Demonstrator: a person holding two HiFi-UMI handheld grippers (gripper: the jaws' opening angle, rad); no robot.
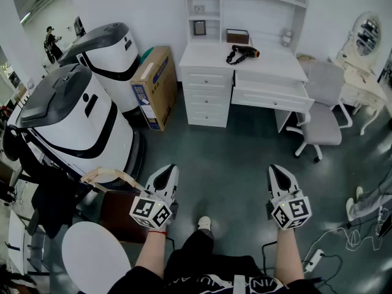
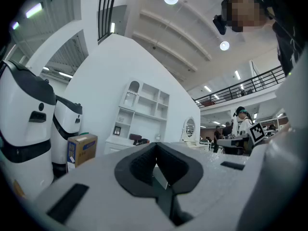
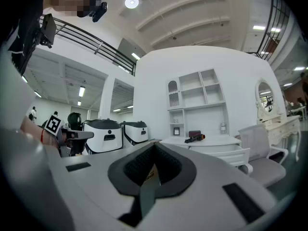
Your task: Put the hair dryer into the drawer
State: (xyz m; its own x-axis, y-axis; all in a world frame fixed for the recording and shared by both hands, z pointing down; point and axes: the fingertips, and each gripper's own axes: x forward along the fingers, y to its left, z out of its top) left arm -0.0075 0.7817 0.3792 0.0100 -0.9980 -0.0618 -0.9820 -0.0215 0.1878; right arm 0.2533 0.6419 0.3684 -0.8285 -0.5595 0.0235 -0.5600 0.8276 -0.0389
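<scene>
I hold my left gripper (image 1: 166,170) and my right gripper (image 1: 277,169) level and side by side above the dark floor (image 1: 233,158), both pointing toward the white desk (image 1: 208,59) across the room. Both pairs of jaws are pressed fully together with nothing between them; in each gripper's own view the dark pads meet along a closed seam. The hair dryer (image 1: 243,54), black with an orange end, lies on the desk top, well apart from both grippers. It is far ahead of them and sits between their two lines, a little nearer my right gripper's side. Just below the dryer, the drawer (image 1: 269,98) stands pulled out from the desk front. A pale chair (image 1: 321,112) sits just to the right of the drawer. Left of the desk, a cardboard box (image 1: 153,84) stands beside two large white-and-grey machines (image 1: 79,118).
</scene>
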